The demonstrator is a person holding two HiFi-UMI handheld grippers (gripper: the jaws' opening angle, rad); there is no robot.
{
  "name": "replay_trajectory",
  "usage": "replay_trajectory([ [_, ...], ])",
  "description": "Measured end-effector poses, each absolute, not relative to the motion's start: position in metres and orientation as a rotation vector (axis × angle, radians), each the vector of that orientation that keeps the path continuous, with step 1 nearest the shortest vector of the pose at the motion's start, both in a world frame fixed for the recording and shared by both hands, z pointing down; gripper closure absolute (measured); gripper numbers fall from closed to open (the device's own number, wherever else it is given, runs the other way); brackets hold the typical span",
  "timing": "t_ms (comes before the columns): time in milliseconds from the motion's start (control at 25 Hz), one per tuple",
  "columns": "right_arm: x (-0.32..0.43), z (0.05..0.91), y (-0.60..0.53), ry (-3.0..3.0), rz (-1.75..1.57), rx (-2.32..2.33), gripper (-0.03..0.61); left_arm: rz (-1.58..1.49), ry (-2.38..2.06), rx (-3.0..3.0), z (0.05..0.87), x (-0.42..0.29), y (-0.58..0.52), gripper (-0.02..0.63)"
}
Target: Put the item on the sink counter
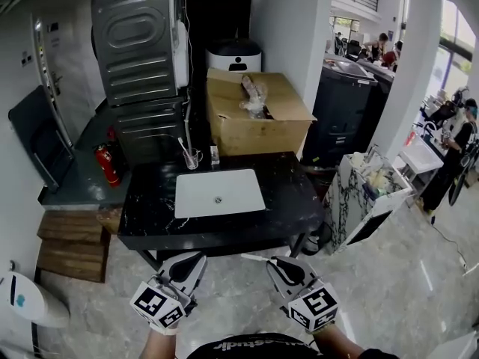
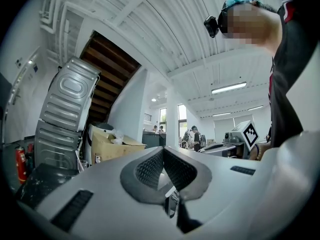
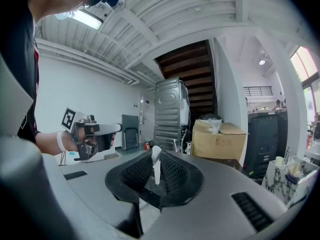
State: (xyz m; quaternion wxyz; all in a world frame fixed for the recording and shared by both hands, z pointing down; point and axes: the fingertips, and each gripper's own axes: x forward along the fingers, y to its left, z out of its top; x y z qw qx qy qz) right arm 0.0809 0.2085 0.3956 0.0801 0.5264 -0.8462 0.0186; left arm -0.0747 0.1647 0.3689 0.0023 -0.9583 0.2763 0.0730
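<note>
The black sink counter [image 1: 150,200] with a white basin [image 1: 218,193] stands ahead of me in the head view. Both grippers hang low in front of it, short of its near edge. My right gripper [image 1: 275,262] is shut on a thin white stick-like item [image 1: 254,258] that pokes out to the left. In the right gripper view this item [image 3: 156,166] stands up between the dark pads [image 3: 172,171] of the right gripper [image 3: 156,159]. My left gripper [image 1: 193,259] is shut with nothing in it. Its pads [image 2: 150,166] meet in the left gripper view, where the left gripper [image 2: 163,154] points upward.
A glass with a toothbrush [image 1: 192,158] stands behind the basin. Beyond the counter are a cardboard box [image 1: 258,114], a metal washer shell [image 1: 142,43] and a fire extinguisher [image 1: 107,164]. A marble stand [image 1: 359,193] is to the right, wooden steps [image 1: 71,245] to the left.
</note>
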Motion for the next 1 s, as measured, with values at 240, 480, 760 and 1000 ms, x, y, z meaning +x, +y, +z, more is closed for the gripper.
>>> replay_trajectory([
  [240, 0.066, 0.401, 0.213, -2.523, 0.075, 1.604, 0.505, 0.225, 0.85, -3.03, 0.381, -0.092, 0.169, 0.598],
  [480, 0.064, 0.41, 0.208, -2.519, 0.108, 1.604, 0.503, 0.249, 0.863, -3.068, 0.394, -0.098, 0.161, 0.598],
  [760, 0.081, 0.417, 0.156, -2.556, 0.115, 1.595, 0.503, 0.231, 0.921, -3.054, 0.403, -0.088, 0.115, 0.598],
  [1000, 0.112, 0.411, 0.076, -2.609, 0.104, 1.566, 0.505, 0.243, 0.948, -3.014, 0.39, -0.058, 0.041, 0.598],
])
